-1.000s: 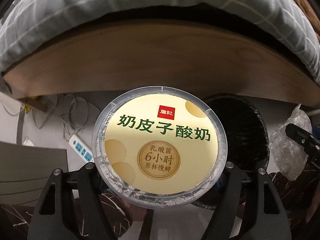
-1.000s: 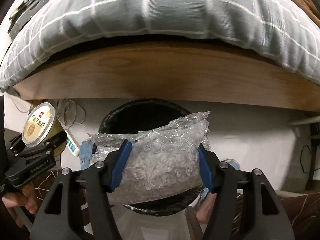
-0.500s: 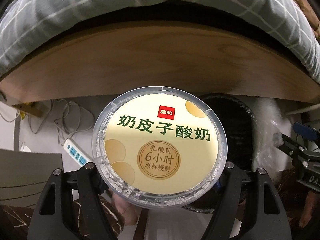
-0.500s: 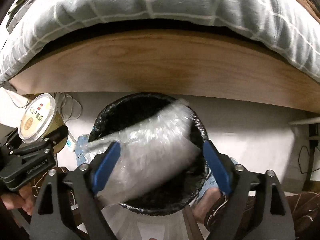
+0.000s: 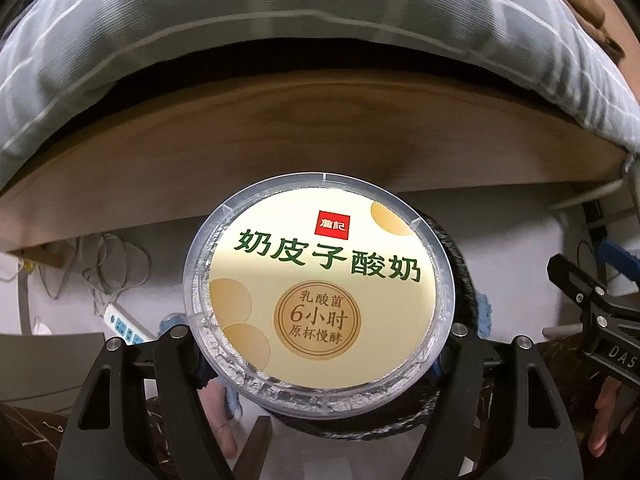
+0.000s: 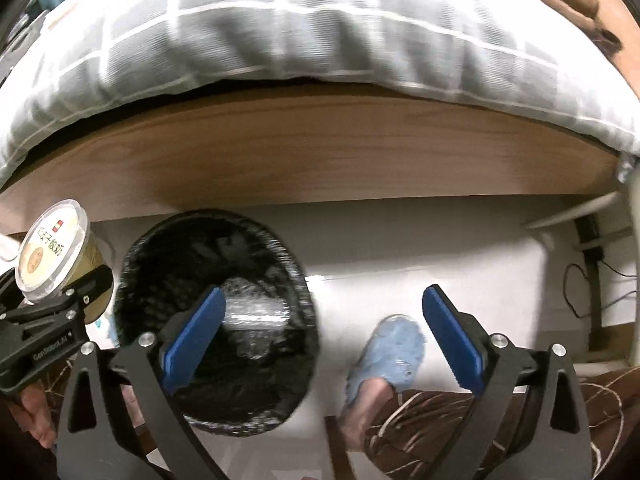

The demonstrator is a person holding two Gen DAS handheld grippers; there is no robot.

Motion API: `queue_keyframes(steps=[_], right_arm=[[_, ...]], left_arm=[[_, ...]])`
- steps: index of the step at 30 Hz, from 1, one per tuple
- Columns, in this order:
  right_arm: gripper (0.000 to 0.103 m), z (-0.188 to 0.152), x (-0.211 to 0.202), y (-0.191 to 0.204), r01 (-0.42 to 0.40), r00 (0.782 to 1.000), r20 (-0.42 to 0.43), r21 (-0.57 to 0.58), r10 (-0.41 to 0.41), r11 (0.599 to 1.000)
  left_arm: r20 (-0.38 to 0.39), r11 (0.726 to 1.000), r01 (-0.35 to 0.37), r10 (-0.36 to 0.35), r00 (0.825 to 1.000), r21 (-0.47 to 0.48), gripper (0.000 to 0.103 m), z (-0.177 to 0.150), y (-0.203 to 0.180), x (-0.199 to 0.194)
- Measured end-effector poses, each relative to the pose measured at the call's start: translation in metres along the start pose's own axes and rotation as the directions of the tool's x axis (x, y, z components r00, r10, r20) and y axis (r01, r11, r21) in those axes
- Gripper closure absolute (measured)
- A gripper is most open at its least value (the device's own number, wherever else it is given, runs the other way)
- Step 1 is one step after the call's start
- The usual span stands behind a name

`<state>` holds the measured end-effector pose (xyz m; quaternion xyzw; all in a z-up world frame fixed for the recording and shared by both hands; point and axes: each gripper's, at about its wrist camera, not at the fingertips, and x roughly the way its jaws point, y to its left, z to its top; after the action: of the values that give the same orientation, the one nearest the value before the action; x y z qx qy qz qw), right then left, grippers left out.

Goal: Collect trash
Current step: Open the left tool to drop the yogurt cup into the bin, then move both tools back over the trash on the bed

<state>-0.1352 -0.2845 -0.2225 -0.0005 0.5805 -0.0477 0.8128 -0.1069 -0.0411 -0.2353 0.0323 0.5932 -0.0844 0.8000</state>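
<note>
Trash item one, your crumpled clear bubble-wrap sheet [image 6: 256, 312], is now down inside the round black-lined waste bin [image 6: 280, 248]. A second ago it was pinched between the blue pads [image 6: 450, 332]; half a second ago it was sliding out. The right gripper [image 6: 320, 332] has just been opening, and its jaws now stand wide with nothing between them. It has also drifted off the bin: one pad hangs over the bin's right rim, the other over the pale floor [image 6: 440, 248] beside a light-blue slipper [image 6: 390, 348]. The wrap reads as a shiny blur at the bin's bottom, so probably fully in, though the smear makes that hard to confirm.

So that drop looks done.

Item two, the round clear-lidded yoghurt cup with the cream label [image 5: 320, 288], is still clamped in your left gripper [image 5: 320, 336], jaws closed on its sides, unchanged over the second. It has moved over: the bin [image 5: 460, 264], earlier off to the right, now sits mostly hidden directly behind the cup. Wooden bed frame [image 5: 280, 148] and grey checked duvet [image 5: 320, 20] are above.

Next call, as a judgement: release the cup once it is over the bin mouth.
</note>
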Motion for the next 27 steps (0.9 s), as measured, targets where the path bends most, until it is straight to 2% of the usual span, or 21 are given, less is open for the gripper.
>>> queue_keyframes(steps=[4, 11, 15, 19, 21, 27], right_arm=[[0.008, -0.004, -0.007, -0.022, 0.031, 0.999, 0.009, 0.025, -0.031, 0.999], [0.008, -0.006, -0.01, -0.029, 0.068, 0.996, 0.048, 0.038, -0.07, 0.997], [0.008, -0.003, -0.012, -0.026, 0.071, 0.996, 0.06, 0.033, -0.073, 0.997], [0.008, 0.002, -0.018, -0.021, 0.066, 0.994, 0.08, 0.036, -0.068, 0.997], [0.008, 0.007, -0.025, -0.018, 0.053, 0.993, 0.105, 0.037, -0.056, 0.998], [0.008, 0.026, -0.054, -0.009, 0.02, 0.978, 0.208, 0.025, -0.025, 0.999]], left_arm=[[-0.002, 0.999, 0.016, -0.016, 1.0, 0.04, 0.031, 0.002, -0.023, 0.003], [0.011, 0.997, 0.029, -0.03, 0.999, 0.066, 0.029, 0.003, -0.04, 0.002], [0.024, 0.998, 0.008, -0.009, 1.0, 0.069, 0.018, 0.003, -0.04, 0.0], [0.081, 0.998, -0.002, -0.003, 0.997, 0.061, 0.009, 0.009, -0.037, -0.013], [0.123, 0.998, -0.019, 0.011, 0.992, 0.064, 0.007, 0.013, -0.035, -0.022], [0.184, 0.999, -0.023, 0.017, 0.983, 0.028, 0.006, 0.028, -0.026, -0.048]])
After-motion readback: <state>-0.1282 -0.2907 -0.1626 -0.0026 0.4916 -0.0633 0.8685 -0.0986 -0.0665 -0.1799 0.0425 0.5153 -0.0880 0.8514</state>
